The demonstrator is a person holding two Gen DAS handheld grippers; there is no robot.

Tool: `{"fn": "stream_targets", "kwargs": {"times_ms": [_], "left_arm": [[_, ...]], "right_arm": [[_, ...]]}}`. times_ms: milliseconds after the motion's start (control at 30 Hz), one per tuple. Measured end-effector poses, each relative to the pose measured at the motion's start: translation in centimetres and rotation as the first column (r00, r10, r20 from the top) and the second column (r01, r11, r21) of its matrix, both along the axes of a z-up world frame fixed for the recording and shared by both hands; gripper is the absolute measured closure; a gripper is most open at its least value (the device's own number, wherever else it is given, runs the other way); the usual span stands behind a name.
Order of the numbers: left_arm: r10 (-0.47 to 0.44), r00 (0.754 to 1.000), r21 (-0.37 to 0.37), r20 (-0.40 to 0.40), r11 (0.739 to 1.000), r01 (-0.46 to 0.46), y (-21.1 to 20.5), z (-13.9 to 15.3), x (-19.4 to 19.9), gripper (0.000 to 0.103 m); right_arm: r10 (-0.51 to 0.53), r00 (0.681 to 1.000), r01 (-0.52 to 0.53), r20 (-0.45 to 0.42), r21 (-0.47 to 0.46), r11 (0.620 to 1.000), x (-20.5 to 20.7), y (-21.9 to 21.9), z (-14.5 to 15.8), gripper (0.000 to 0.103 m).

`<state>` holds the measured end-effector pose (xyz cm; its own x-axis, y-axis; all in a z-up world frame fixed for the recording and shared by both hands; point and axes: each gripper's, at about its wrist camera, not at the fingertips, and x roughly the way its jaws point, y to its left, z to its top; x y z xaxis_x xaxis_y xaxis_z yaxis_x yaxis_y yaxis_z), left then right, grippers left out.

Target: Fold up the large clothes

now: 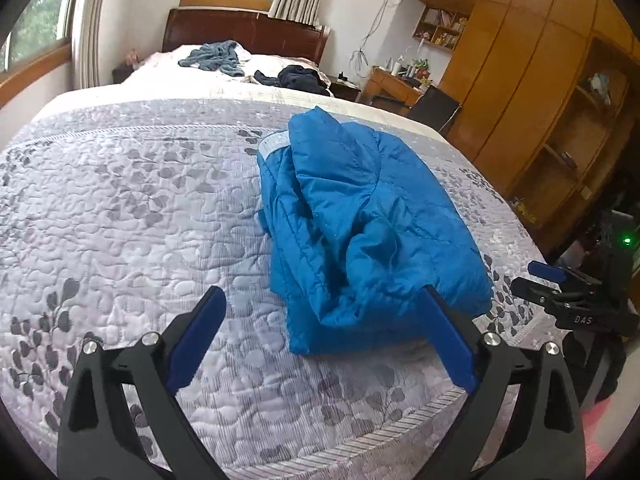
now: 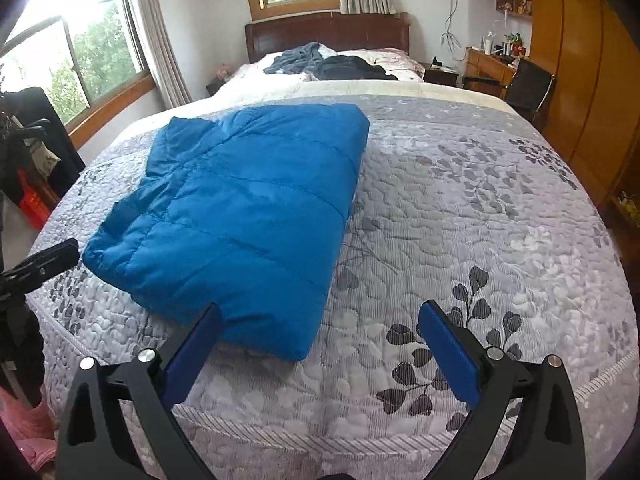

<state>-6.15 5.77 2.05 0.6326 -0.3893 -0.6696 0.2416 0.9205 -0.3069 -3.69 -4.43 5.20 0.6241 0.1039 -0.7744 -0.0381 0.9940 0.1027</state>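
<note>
A bright blue quilted jacket lies folded on the grey leaf-patterned bedspread. In the left wrist view it looks bunched, with a white label showing at its far end. The right wrist view shows the jacket as a flat rectangle. My left gripper is open just short of the jacket's near edge, and its right finger overlaps the cloth's corner in view. My right gripper is open, with its left finger at the jacket's near right corner. Neither holds anything. Each gripper shows at the edge of the other's view.
A grey-blue garment and a dark garment lie near the dark wooden headboard. Wooden wardrobes, a desk and a black chair stand to the right. A red crate sits by the windows on the left.
</note>
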Motion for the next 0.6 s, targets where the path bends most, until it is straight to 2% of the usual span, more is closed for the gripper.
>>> {"fn": "stream_targets", "kwargs": {"times_ms": [233, 600], "left_arm": [[0.012, 1.0, 0.044, -0.025, 0.999, -0.01, -0.8, 0.2, -1.3, 0.006], [0.074, 0.997, 0.114, -0.001, 0.991, -0.073, -0.8, 0.4, -2.8, 0.006]], "right_arm": [[-0.005, 1.0, 0.005, 0.005, -0.004, 1.0, -0.9, 0.8, 0.5, 0.004], [-0.021, 1.0, 0.021, -0.006, -0.018, 1.0, -1.3, 1.3, 0.5, 0.004]]}}
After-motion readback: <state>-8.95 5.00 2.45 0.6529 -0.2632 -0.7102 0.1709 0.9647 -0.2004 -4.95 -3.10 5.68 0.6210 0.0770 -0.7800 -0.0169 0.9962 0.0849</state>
